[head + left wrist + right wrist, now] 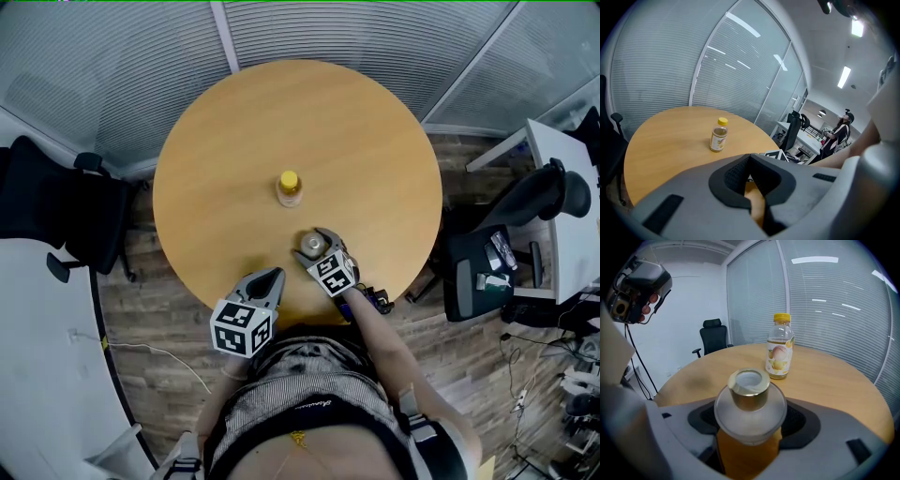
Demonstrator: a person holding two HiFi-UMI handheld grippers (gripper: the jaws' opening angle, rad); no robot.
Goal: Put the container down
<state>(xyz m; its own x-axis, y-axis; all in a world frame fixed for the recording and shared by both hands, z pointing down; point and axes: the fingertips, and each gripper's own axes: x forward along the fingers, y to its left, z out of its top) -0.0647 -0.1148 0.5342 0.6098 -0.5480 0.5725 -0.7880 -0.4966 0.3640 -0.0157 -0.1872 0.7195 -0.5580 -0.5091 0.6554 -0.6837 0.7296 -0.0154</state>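
At round table [375, 141] near edge | R gripper [317, 246] clamps frosted glass container [750, 411] at belly, gold neck up | we judge glass: fragile, slick, some heft; hold belly | L gripper [275, 277] jaws together, empty | juice bottle [290, 187] behind.

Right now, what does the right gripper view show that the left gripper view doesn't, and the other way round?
Only the right gripper view: the right gripper shut on a frosted container with a gold cap. Only the left gripper view: the left gripper, jaws together with nothing between them, and a person by distant desks. Both: the yellow-capped bottle standing upright on the round wooden table.
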